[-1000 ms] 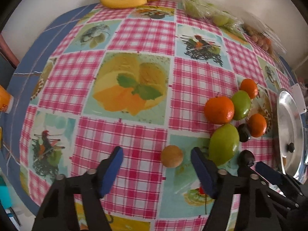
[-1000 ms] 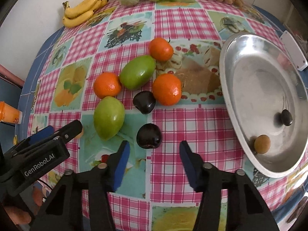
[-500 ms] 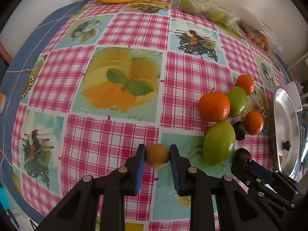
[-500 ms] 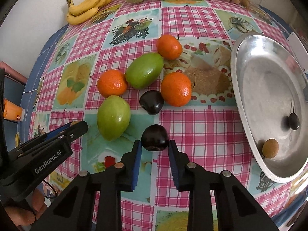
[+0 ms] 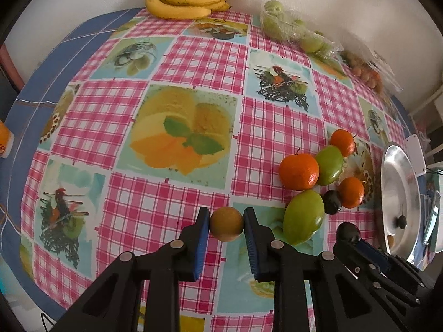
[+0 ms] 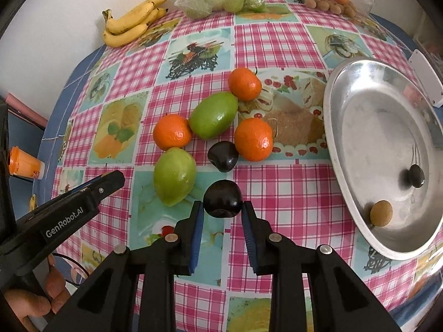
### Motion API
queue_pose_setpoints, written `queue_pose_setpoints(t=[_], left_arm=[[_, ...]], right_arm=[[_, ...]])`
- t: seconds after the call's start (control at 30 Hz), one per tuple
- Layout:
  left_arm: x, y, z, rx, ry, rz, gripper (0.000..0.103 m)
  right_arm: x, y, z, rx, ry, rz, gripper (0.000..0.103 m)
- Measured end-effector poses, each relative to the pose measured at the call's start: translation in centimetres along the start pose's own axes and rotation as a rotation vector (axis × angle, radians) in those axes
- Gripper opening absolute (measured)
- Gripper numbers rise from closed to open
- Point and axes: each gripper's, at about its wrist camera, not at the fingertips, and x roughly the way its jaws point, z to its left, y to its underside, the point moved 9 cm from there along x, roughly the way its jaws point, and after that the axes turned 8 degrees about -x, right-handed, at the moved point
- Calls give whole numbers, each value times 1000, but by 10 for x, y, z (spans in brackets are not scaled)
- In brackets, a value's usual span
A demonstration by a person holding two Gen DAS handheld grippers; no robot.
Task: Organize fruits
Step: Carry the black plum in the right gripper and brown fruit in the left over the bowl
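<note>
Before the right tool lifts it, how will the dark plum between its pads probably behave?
The dark plum looks round, so it may roll if released on the tablecloth. Its skin is glossy, so it could slip in the right tool, whose pads touch only its sides. It seems small, probably light.

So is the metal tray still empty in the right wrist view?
No, the metal tray already holds a small dark fruit and a small brown fruit.

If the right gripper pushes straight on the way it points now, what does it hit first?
The right gripper is shut on a dark plum and angled steeply down, so it would probably press that plum into the tablecloth. The second plum lies farther on.
</note>
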Motion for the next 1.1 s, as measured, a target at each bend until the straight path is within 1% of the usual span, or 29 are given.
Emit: queue_pose_setpoints(t=[0.3, 0.6, 0.83, 0.93, 1.1], left_arm=[[-16, -3, -4, 8, 11, -45, 27], [-21, -5, -33, 35, 44, -69, 27], [-26, -3, -65, 76, 79, -88, 27], [-26, -2, -80, 103, 87, -95, 27], [-28, 3, -108, 157, 109, -105, 27]], right_arm=[[-13, -4, -1, 3, -8, -37, 29], [-27, -11, -27, 72, -8, -80, 29], [-40, -13, -66, 164, 1, -120, 29], [-46, -12, -88, 219, 24, -141, 29], [-52, -9, -127, 301, 62, -154, 29]])
